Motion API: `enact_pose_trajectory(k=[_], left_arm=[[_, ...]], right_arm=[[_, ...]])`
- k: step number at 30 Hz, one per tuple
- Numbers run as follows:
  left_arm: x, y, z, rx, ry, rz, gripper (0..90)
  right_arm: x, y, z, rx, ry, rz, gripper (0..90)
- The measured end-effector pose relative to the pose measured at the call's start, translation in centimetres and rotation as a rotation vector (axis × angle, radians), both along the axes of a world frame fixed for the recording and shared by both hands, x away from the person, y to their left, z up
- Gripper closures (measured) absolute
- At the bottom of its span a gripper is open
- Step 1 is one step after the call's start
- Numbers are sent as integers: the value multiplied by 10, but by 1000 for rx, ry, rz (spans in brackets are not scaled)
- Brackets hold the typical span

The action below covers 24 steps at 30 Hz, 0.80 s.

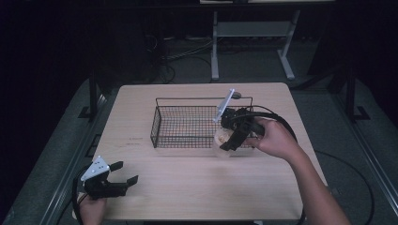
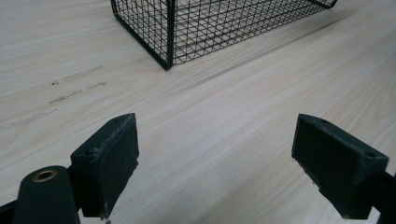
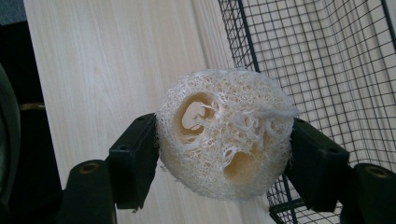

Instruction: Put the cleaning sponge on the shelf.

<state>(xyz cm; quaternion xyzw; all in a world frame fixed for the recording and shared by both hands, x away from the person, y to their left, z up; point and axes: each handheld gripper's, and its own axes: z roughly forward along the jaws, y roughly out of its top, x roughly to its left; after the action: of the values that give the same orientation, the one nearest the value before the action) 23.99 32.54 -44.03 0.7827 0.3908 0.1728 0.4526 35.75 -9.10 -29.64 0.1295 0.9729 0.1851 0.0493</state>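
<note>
A pale, round slice of loofah sponge (image 3: 224,133) with holes through it is clamped between the two black jaws of my right gripper (image 3: 223,154). In the high view that gripper (image 1: 224,141) hangs over the near right corner of the black wire basket (image 1: 162,123), with the loofah (image 1: 220,137) at its tip. My left gripper (image 1: 124,173) rests low at the table's near left, jaws wide apart. Between its pads (image 2: 114,158) lies only bare wood, and the basket's corner (image 2: 167,51) stands some way ahead.
The light wooden table (image 1: 197,187) carries faint pencil-like marks (image 1: 135,140) left of the basket. A white table frame (image 1: 253,33) and cables lie on the dark floor beyond the far edge. A thick black cable (image 1: 281,123) loops behind my right hand.
</note>
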Motion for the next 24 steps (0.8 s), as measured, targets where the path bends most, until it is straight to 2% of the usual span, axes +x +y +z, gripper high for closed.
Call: enact_pose_trajectory(k=[17, 24], left_arm=[[0, 0, 0, -7, -2, 3, 138], [0, 1, 0, -5, -1, 3, 138]], right_arm=[[13, 2, 15, -4, -14, -9, 313], [26, 3, 22, -11, -14, -27, 313]])
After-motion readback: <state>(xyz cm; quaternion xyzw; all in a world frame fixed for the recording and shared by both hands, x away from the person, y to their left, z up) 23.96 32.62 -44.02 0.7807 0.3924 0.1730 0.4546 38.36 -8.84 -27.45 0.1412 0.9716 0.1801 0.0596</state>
